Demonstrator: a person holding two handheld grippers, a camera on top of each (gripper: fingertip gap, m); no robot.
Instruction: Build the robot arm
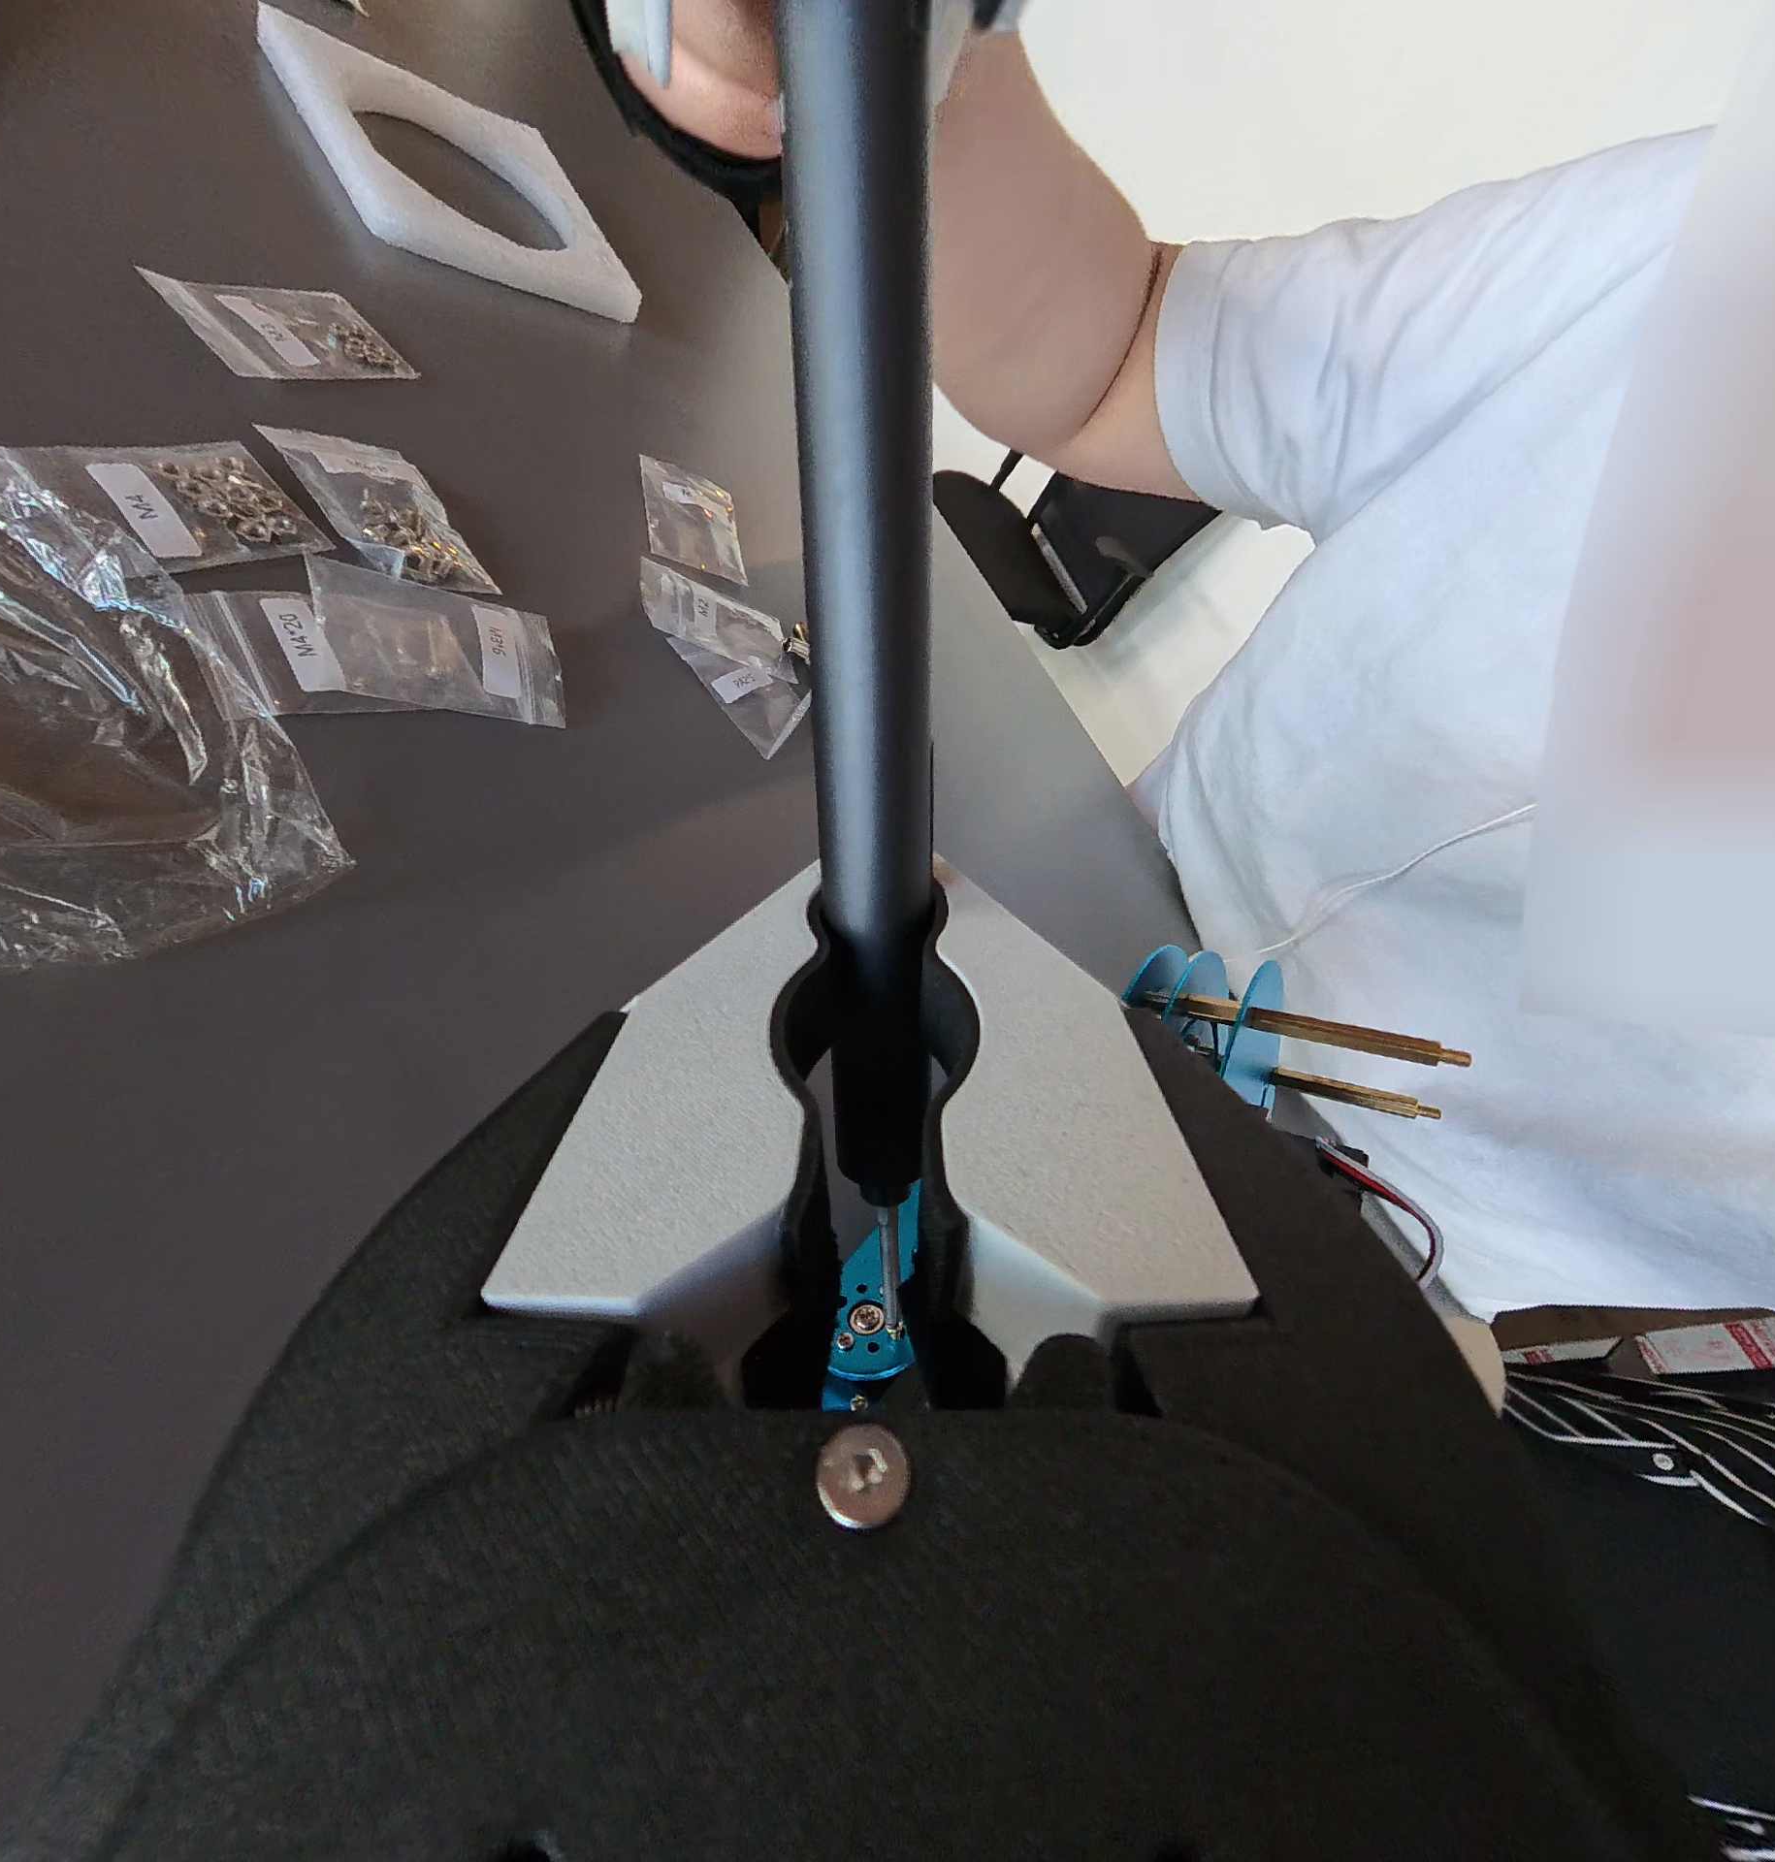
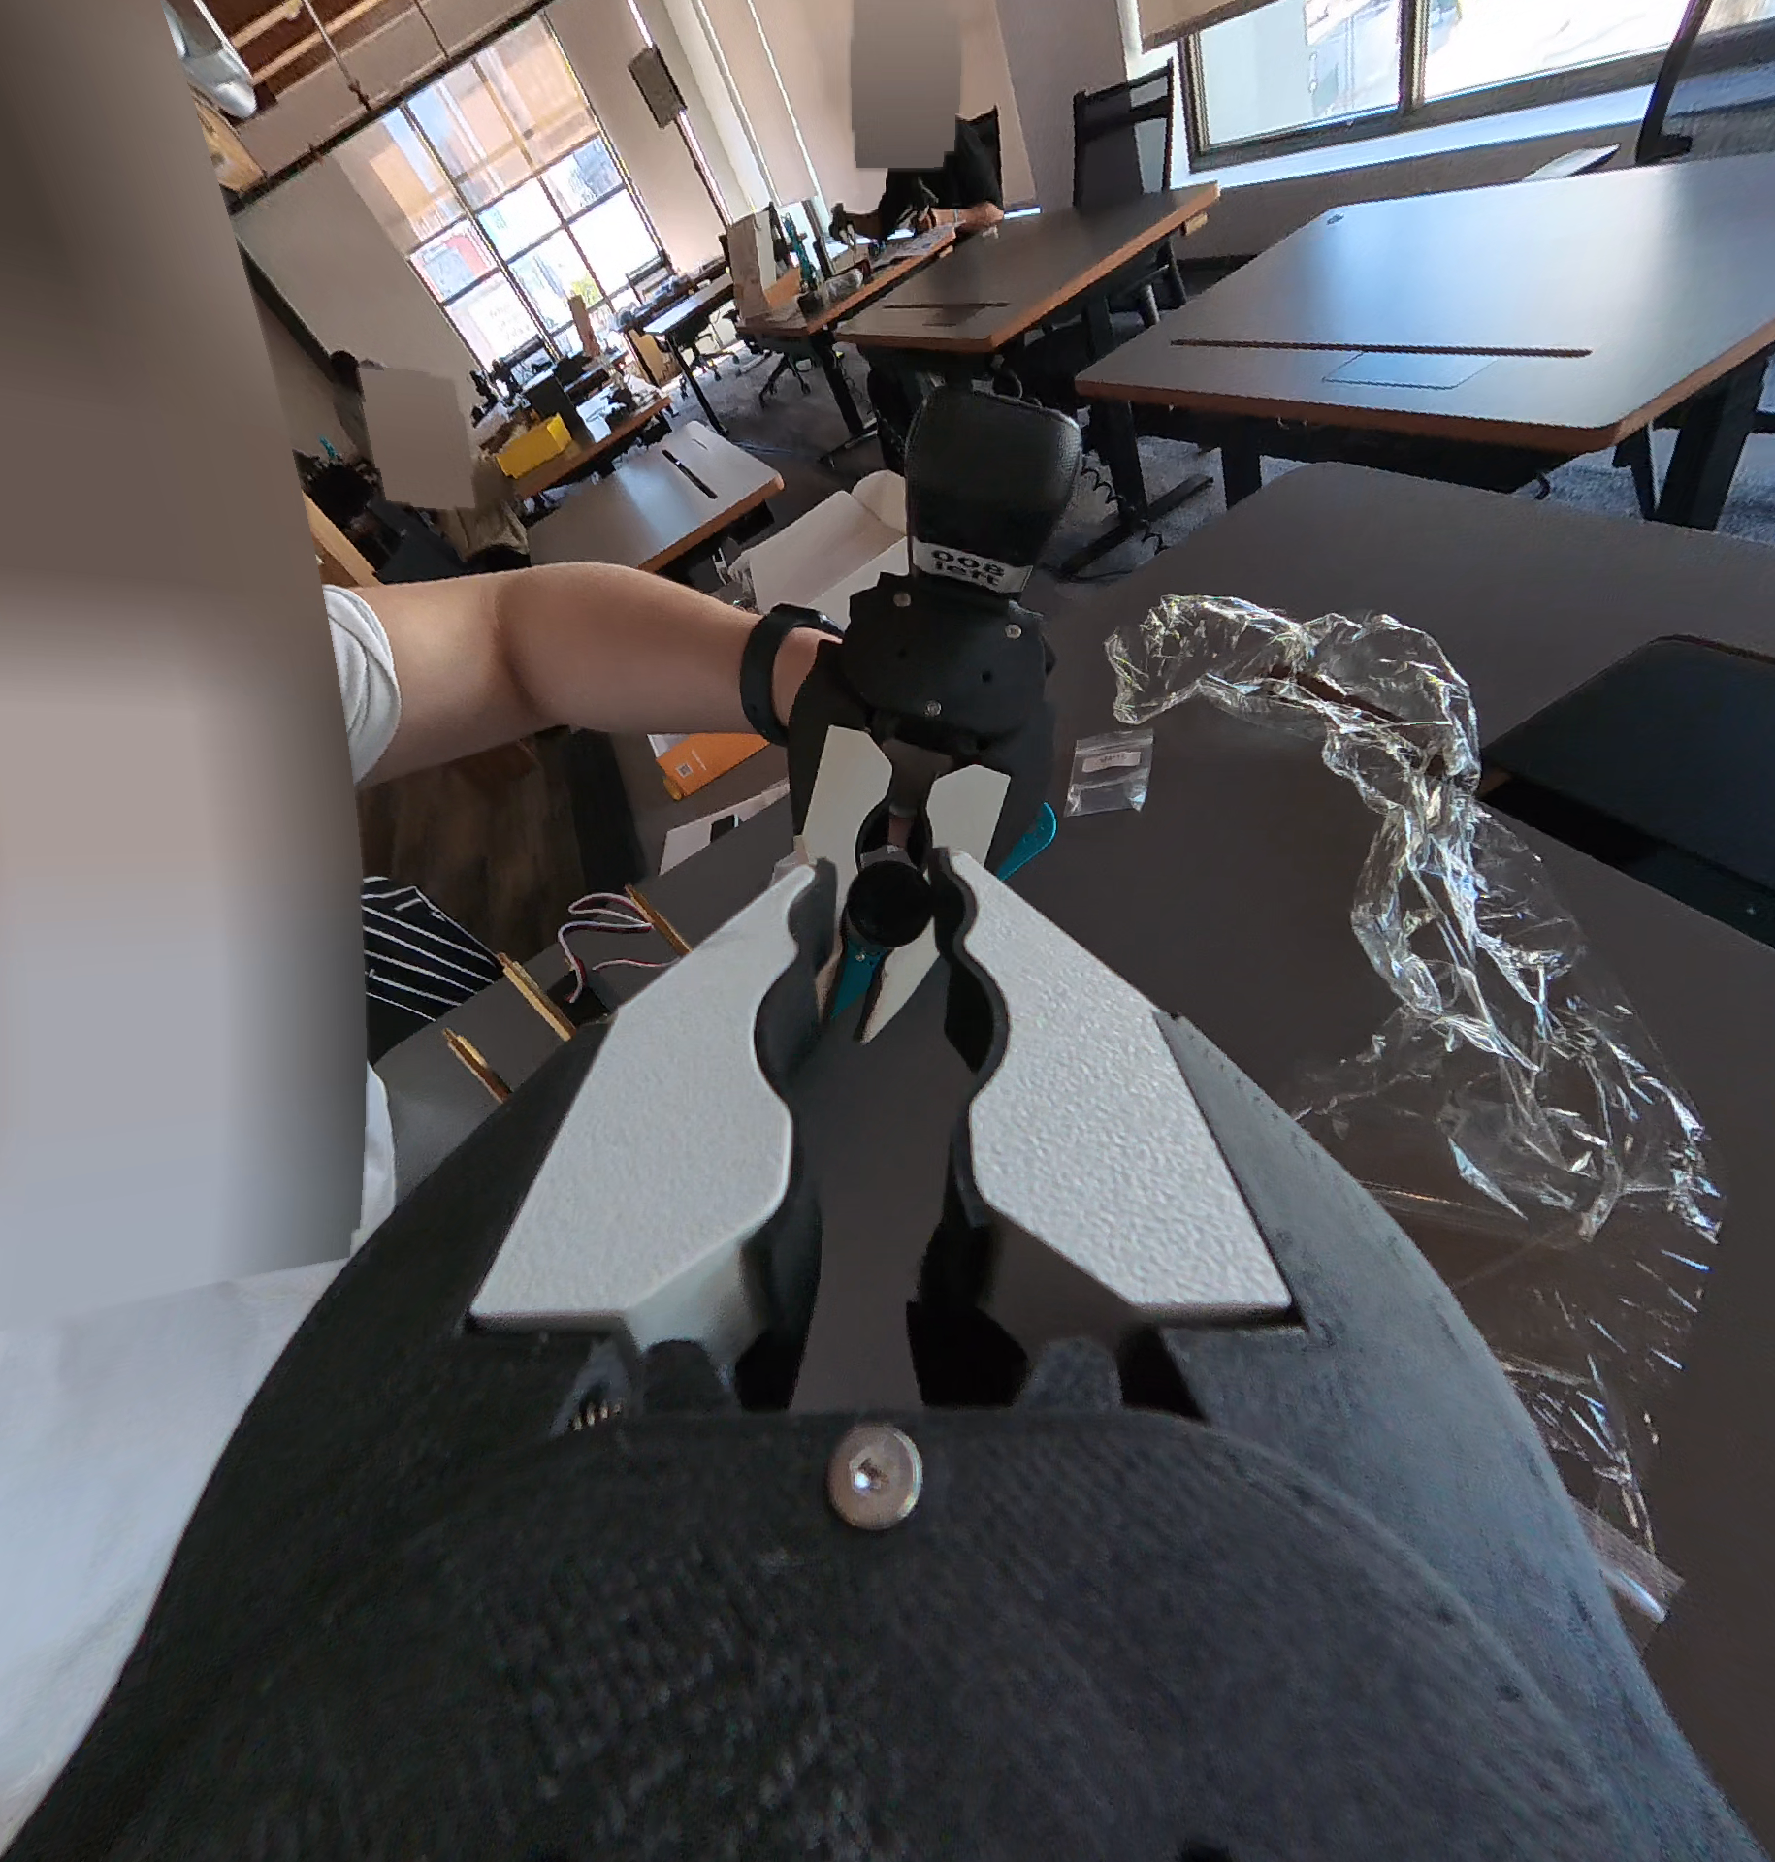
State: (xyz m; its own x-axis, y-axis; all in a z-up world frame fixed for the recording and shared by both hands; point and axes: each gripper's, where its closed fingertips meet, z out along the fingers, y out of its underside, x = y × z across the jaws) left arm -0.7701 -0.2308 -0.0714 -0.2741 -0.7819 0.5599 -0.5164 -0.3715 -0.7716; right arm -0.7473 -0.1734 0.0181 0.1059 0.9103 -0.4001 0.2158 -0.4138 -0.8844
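While the left claw [image 1: 868, 1300] clamps a blue metal bracket [image 1: 863, 1320], a matte black screwdriver [image 1: 853, 504] meets its screw. Right claw [image 2: 878, 907] grips that cylindrical handle. Crinkled cellophane [image 2: 1418, 856] on dark tabletop [image 2: 1266, 605].

My left fingers [image 1: 662, 1139] hide most of the blue part [image 1: 868, 1320]; screwdriver [image 1: 858, 504] top cut off by frame edge. Bag [image 2: 1110, 771] contents too small to tell.

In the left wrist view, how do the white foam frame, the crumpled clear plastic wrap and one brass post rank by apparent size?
1. Crumpled clear plastic wrap, largest.
2. White foam frame, farther from the camera, so its rank against the wrap is unsure.
3. Brass post, smallest.
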